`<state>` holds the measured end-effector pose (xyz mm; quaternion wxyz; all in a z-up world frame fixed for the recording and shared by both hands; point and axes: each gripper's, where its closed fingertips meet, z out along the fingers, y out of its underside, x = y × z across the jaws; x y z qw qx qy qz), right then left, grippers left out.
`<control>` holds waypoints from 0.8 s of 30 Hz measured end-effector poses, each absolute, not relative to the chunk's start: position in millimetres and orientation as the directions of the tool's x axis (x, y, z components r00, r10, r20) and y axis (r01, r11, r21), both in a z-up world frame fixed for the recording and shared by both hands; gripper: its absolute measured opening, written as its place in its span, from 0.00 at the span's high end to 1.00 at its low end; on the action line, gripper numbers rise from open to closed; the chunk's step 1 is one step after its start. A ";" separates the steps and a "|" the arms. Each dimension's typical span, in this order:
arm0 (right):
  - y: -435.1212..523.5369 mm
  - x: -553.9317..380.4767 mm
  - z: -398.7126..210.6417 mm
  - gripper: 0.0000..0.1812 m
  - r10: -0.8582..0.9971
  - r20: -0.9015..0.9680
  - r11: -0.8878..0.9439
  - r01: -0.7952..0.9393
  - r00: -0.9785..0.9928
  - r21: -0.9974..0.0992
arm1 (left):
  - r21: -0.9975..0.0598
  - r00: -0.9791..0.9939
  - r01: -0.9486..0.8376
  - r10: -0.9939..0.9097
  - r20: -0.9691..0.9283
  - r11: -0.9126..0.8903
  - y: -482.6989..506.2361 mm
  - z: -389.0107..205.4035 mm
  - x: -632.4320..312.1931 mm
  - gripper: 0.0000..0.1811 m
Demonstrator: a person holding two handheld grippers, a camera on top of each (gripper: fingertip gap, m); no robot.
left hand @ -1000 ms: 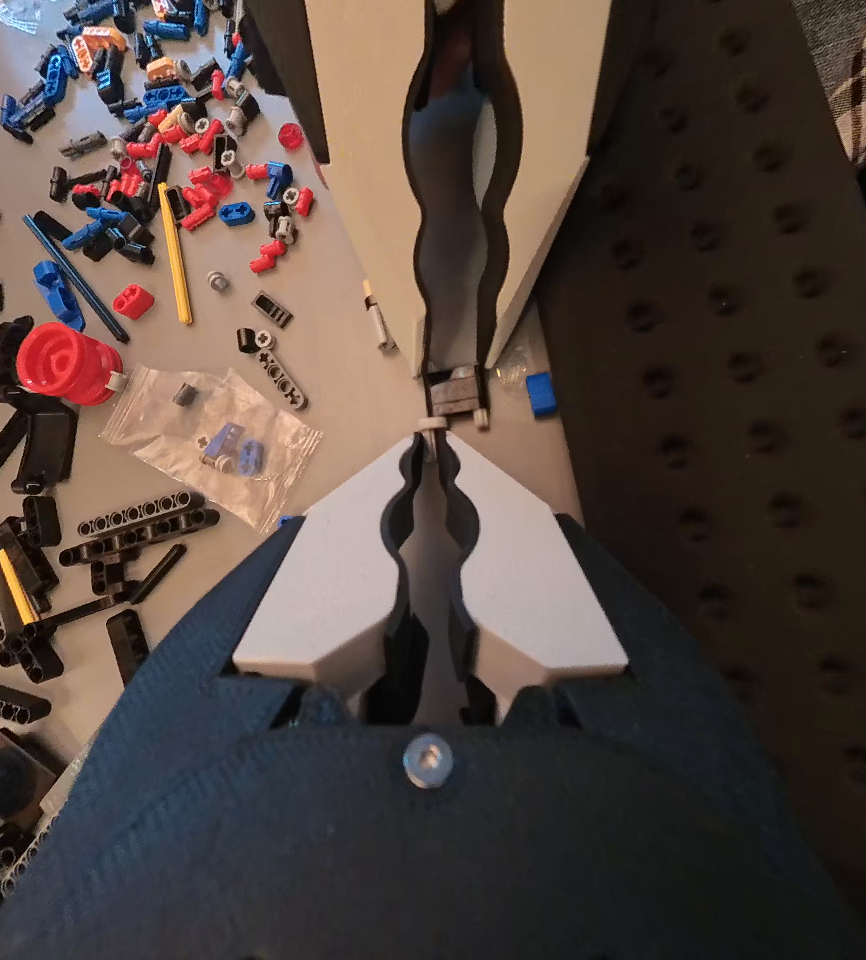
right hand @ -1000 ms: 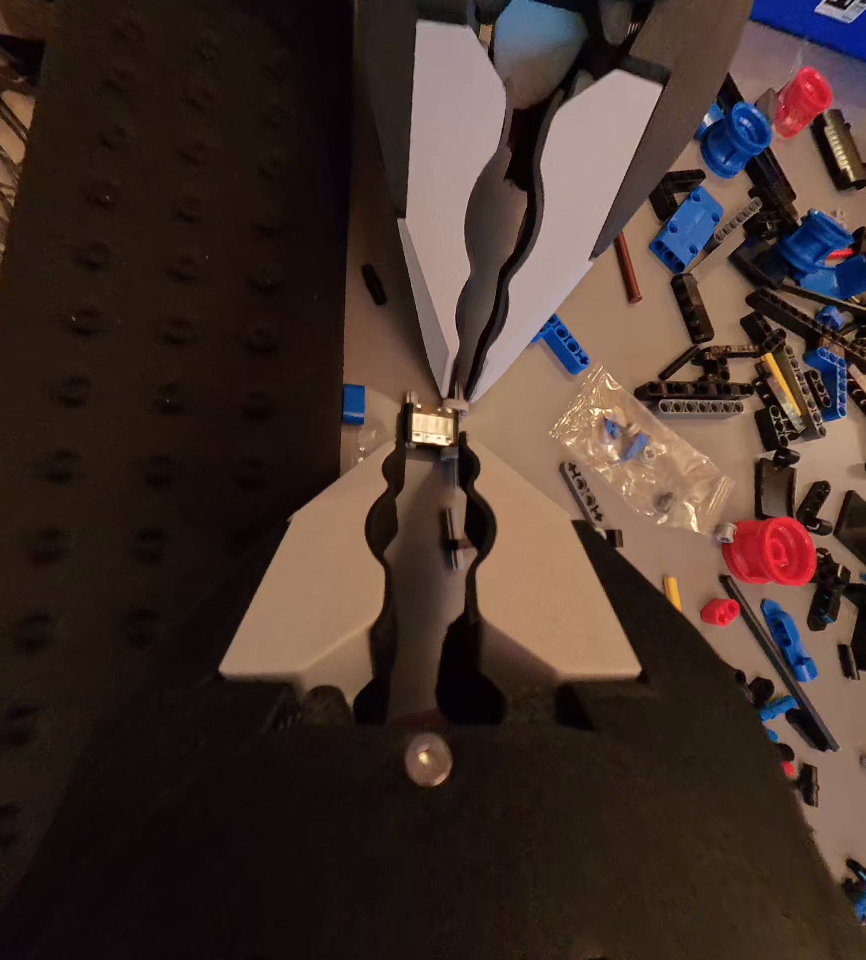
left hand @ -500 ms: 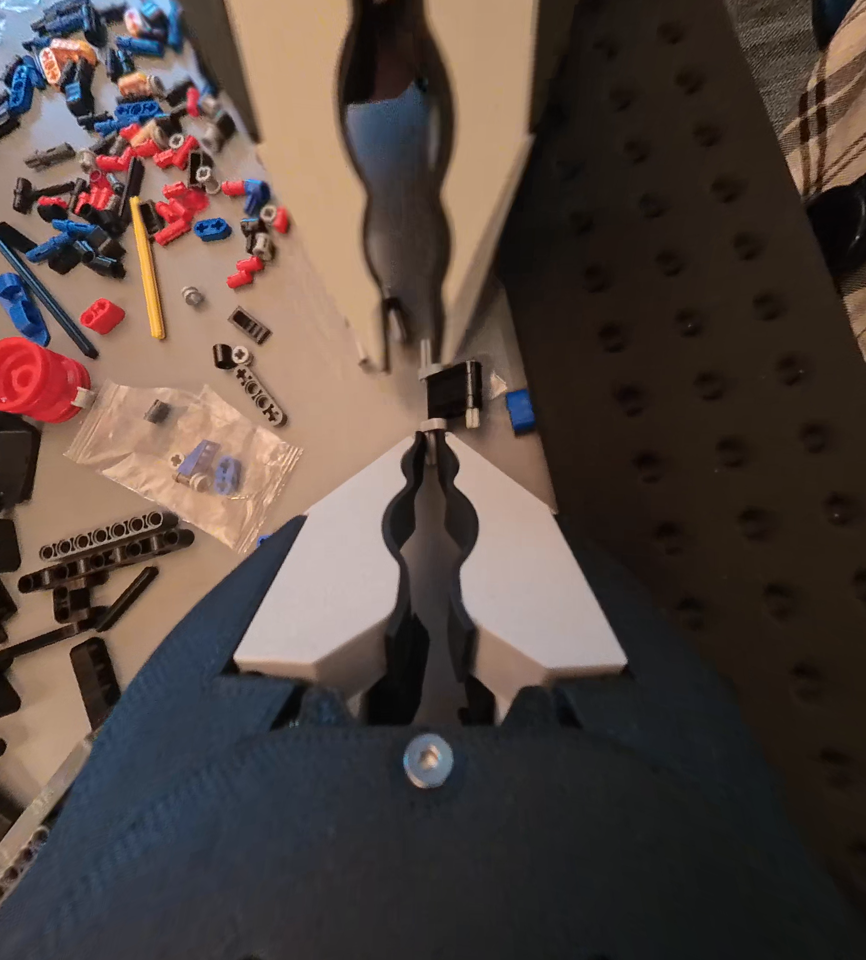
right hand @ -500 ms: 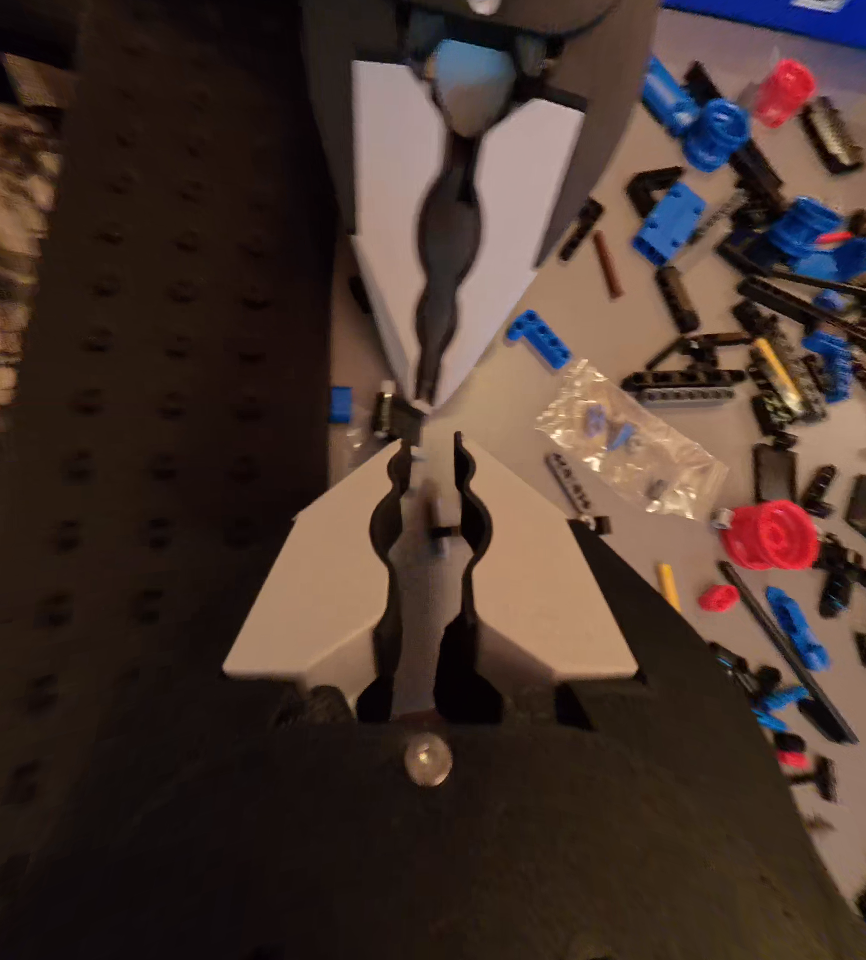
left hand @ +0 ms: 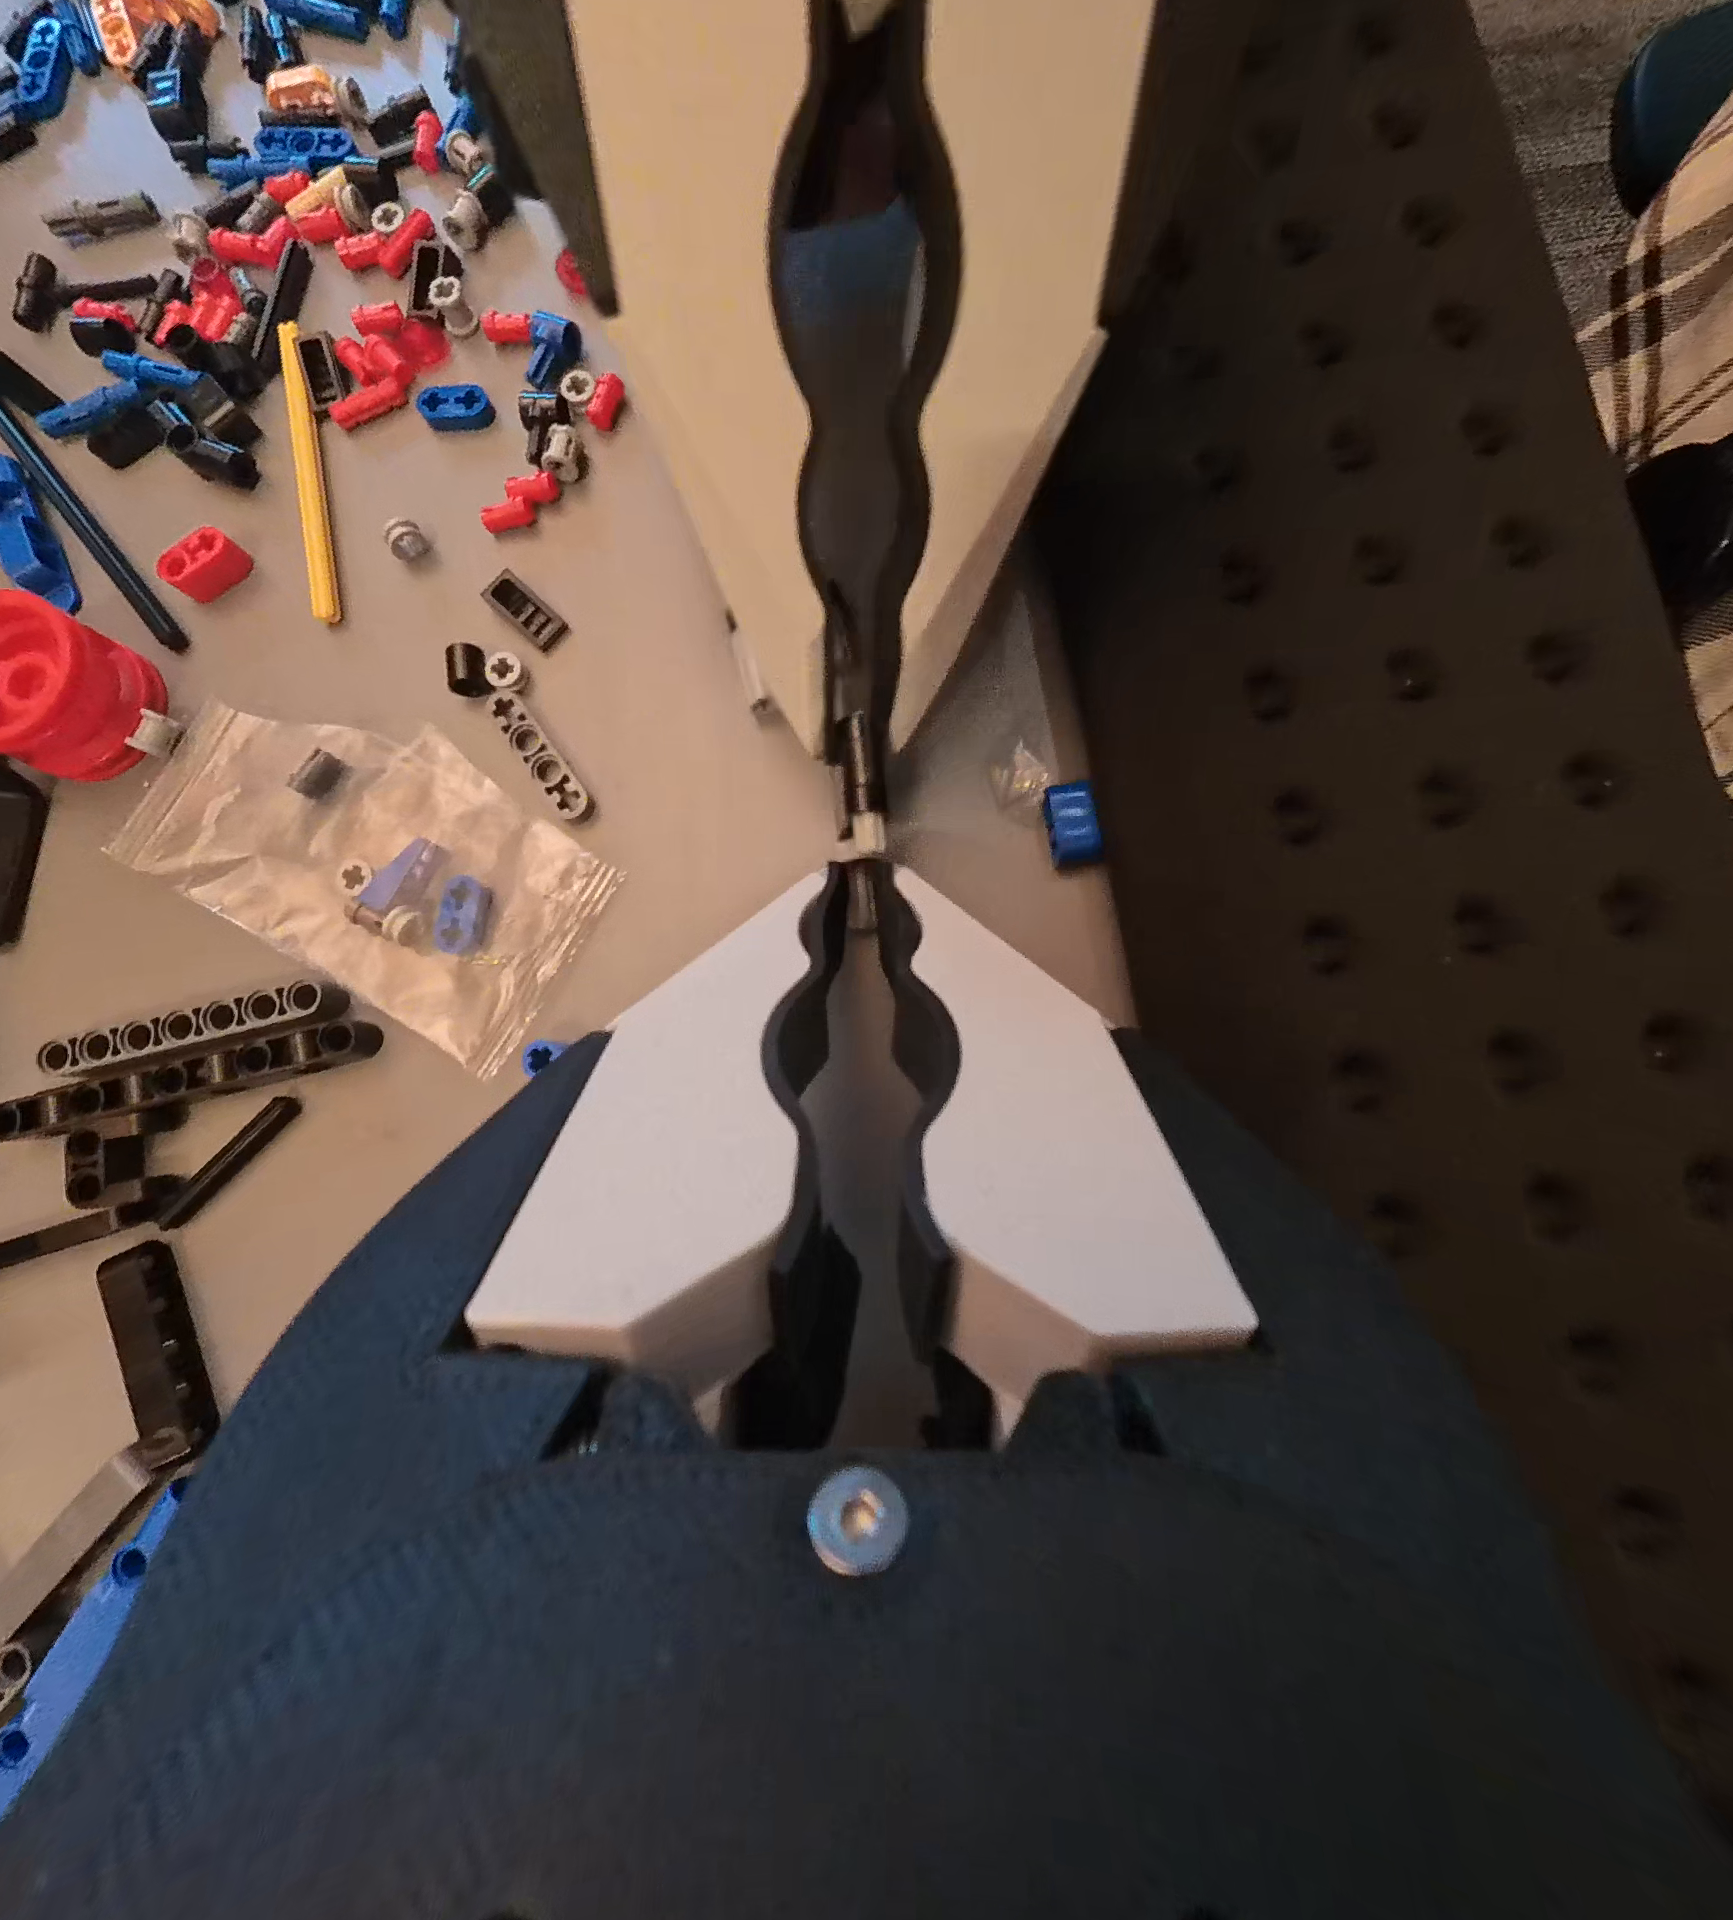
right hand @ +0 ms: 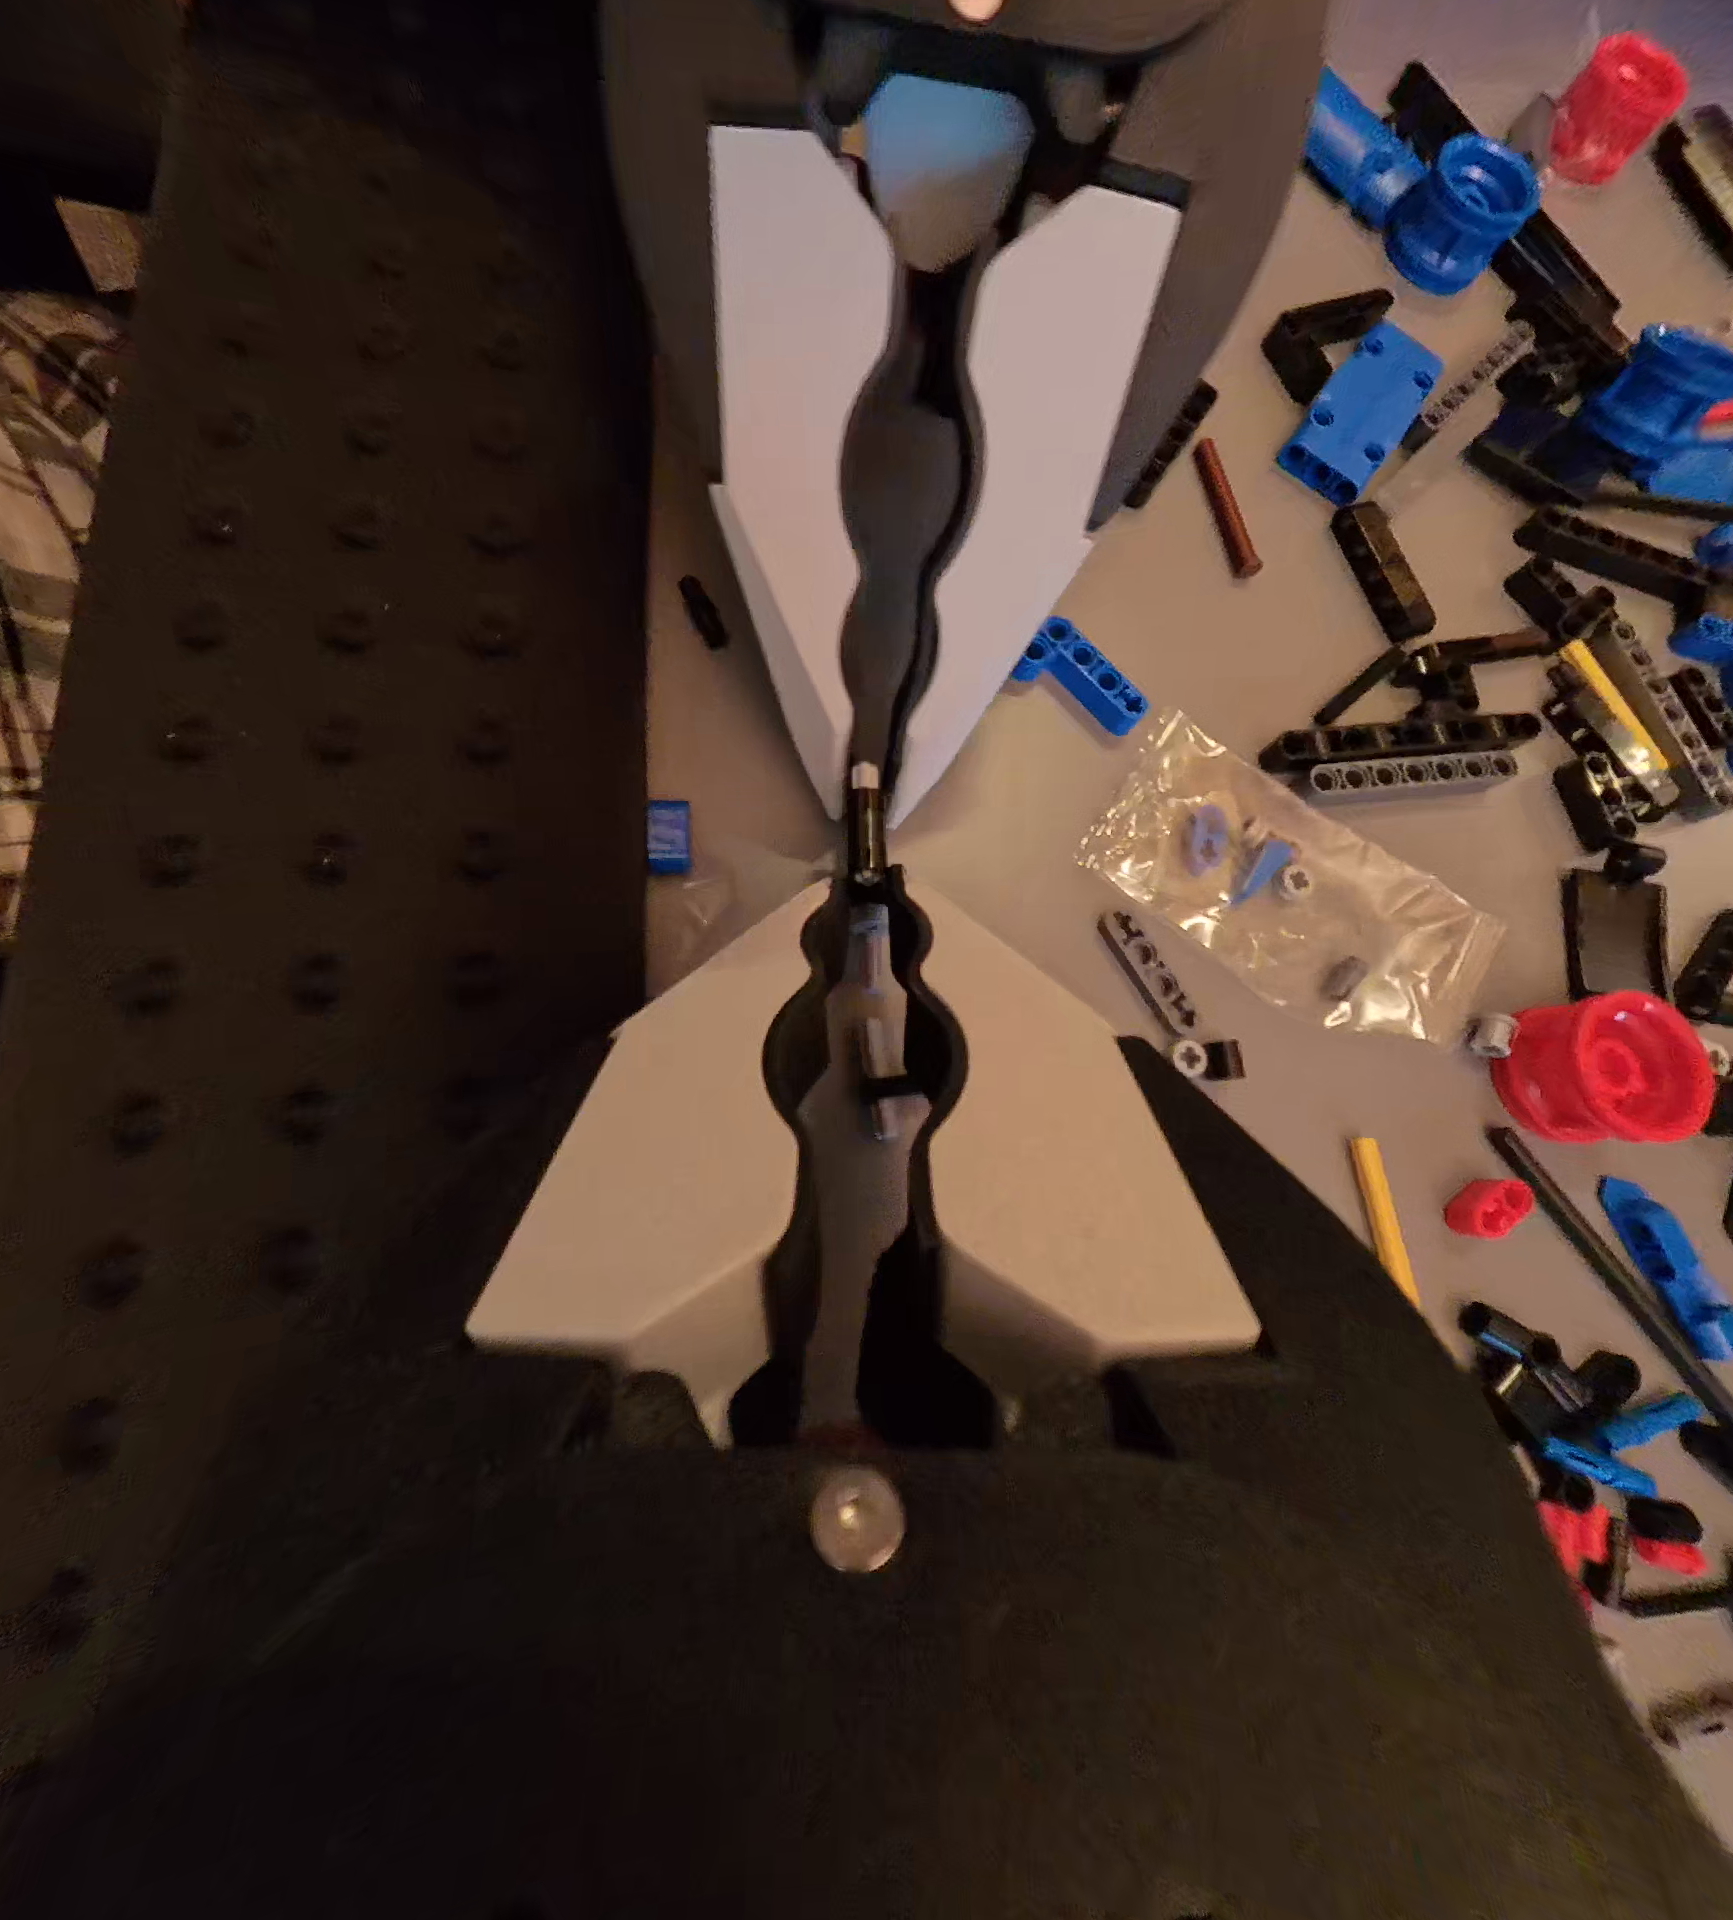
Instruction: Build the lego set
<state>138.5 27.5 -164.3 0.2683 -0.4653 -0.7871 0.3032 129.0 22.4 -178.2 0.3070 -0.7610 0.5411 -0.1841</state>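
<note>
My left gripper [left hand: 860, 878] is shut on a light grey pin [left hand: 864, 834] that sticks out past its tips. The pin sits in a small black connector piece [left hand: 856, 764], seen edge-on. My right gripper [right hand: 867, 883] faces the left one tip to tip, just above the grey table [left hand: 696, 582], and is shut on that black piece [right hand: 867, 831]. In the right wrist view the left gripper [right hand: 867, 774] comes down from the top with the pin's white end [right hand: 867, 774] at its tips.
A black perforated board [left hand: 1413, 831] runs along one side of the grippers and also shows in the right wrist view [right hand: 322, 727]. A small blue brick [left hand: 1075, 821] lies by its edge. A clear bag of small parts [left hand: 363, 883], a red wheel [left hand: 31, 686], black beams [left hand: 187, 1049] and several loose pieces cover the other side. The grippers are tip to tip, or close to it.
Half a second ago my right gripper was open and drawn back, with the black piece on the left gripper's pin. Now it has come back and closed on the piece, now edge-on.
</note>
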 end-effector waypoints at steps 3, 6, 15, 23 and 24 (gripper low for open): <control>35.1 137.2 -165.7 0.97 0.918 0.095 0.330 0.607 -0.385 -0.723 | -0.666 0.341 -0.712 -0.939 -0.053 -0.220 21.4 -178.3 129.2 0.97; 36.2 136.3 -166.0 0.97 0.931 0.004 0.253 0.637 -0.365 -0.728 | -0.664 0.338 -0.716 -0.939 -0.058 -0.217 21.3 -178.3 129.1 0.97; 43.4 131.9 -166.8 0.97 0.939 -0.131 0.145 0.712 -0.318 -0.687 | -0.662 0.382 -0.717 -0.918 -0.108 -0.220 28.6 -174.2 120.6 0.87; 46.3 126.4 -169.0 0.96 0.925 -0.248 0.070 0.770 -0.288 -0.634 | -0.704 0.470 -0.645 -0.881 -0.061 -0.295 43.4 -165.1 119.3 0.96; 47.6 125.7 -169.7 0.95 0.926 -0.244 0.072 0.771 -0.287 -0.633 | -0.707 0.481 -0.633 -0.876 -0.038 -0.317 44.3 -165.9 118.5 0.96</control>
